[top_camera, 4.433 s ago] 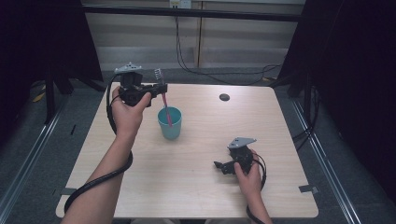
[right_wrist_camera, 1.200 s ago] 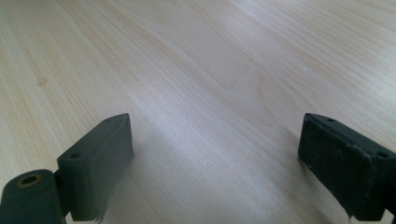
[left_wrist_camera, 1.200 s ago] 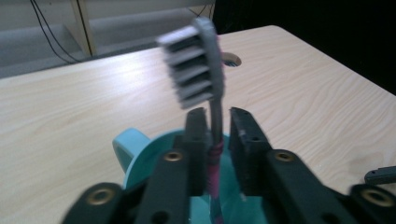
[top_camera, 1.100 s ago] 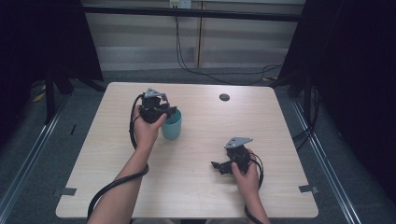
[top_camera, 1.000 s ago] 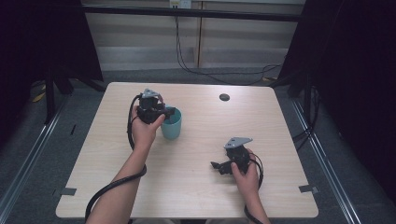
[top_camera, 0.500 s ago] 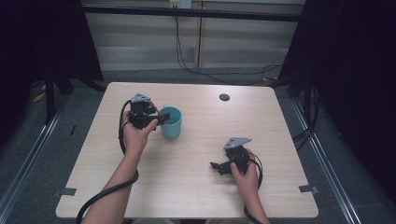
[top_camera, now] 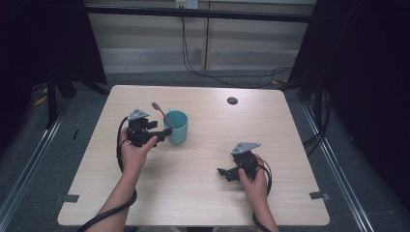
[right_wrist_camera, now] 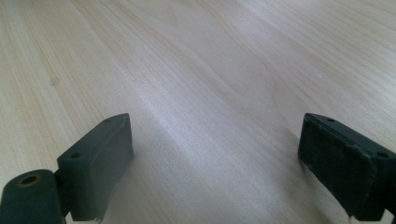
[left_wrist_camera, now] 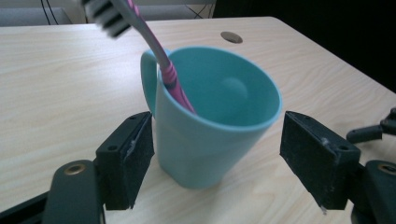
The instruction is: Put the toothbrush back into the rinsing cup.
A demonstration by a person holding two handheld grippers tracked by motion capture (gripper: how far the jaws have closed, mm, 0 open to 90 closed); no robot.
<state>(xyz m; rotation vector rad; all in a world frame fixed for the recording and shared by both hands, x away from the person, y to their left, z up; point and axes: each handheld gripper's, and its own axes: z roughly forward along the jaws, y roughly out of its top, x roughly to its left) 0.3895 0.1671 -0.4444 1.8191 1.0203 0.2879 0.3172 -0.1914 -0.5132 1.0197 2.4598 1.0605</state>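
Two grippers sit over the pale wooden table [top_camera: 203,193], each in one of the person's hands. The left gripper [top_camera: 162,131] is just beside a teal mug [top_camera: 177,126] that stands upright on the left half of the table, handle turned away from the gripper. In the left gripper view the mug [left_wrist_camera: 212,116] sits between the black jaws; those jaws have just been opening and now stand apart, with a gap on one side and the other pad at most just grazing the wall (too close to tell for sure). A pink toothbrush [left_wrist_camera: 154,56] leans inside the mug, bristle head up and tilted over the rim toward the handle side. The right gripper [top_camera: 227,172] rests low on the right half of the table, well apart from the mug, its jaws spread wide over bare wood [right_wrist_camera: 201,93].
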